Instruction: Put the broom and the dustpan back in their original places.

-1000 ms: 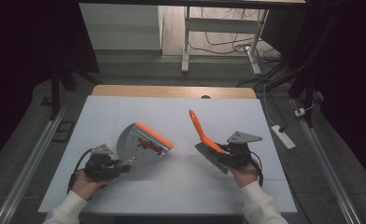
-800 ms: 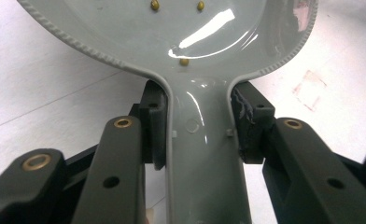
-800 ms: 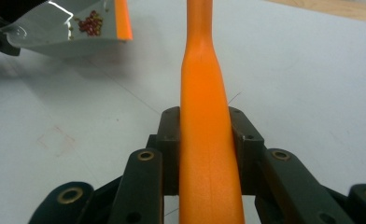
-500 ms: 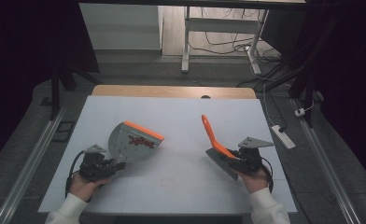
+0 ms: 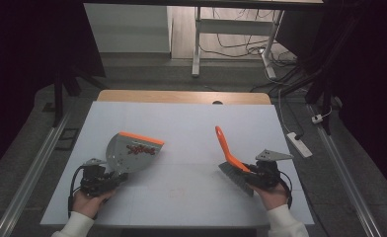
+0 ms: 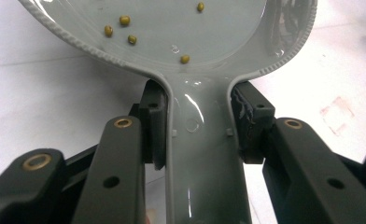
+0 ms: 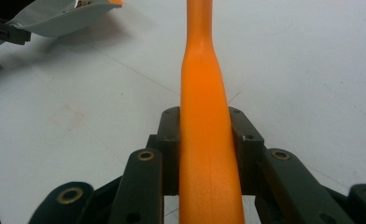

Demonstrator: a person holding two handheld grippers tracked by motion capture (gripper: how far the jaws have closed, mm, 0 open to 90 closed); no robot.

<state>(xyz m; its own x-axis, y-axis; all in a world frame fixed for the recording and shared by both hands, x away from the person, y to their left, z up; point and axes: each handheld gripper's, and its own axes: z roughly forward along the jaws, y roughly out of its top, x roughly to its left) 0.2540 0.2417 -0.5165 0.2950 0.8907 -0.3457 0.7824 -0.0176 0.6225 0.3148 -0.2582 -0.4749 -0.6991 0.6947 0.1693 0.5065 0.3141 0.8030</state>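
A grey dustpan [image 5: 130, 153] with an orange front lip sits at the table's left, holding several small beans [image 5: 139, 148]. My left gripper [image 5: 112, 176] is shut on its handle. In the left gripper view the pads [image 6: 154, 122] press both sides of the grey handle [image 6: 200, 154], and yellowish beans [image 6: 124, 20] lie in the pan. At the right, my right gripper [image 5: 250, 173] is shut on a brush with an orange handle [image 5: 225, 147] pointing up and away and dark bristles [image 5: 236, 178] on the table. The handle [image 7: 204, 116] runs between the right gripper's jaws.
The white table top [image 5: 191, 128] has a wooden strip [image 5: 181, 96] along its far edge. A faint reddish mark [image 5: 174, 190] lies between the two grippers. A power strip [image 5: 297, 143] lies on the floor to the right, and desk legs [image 5: 196, 44] stand behind.
The dustpan has swung left, away from the brush. My right gripper has carried the brush to the right and nearer the front edge, widening the gap between them.
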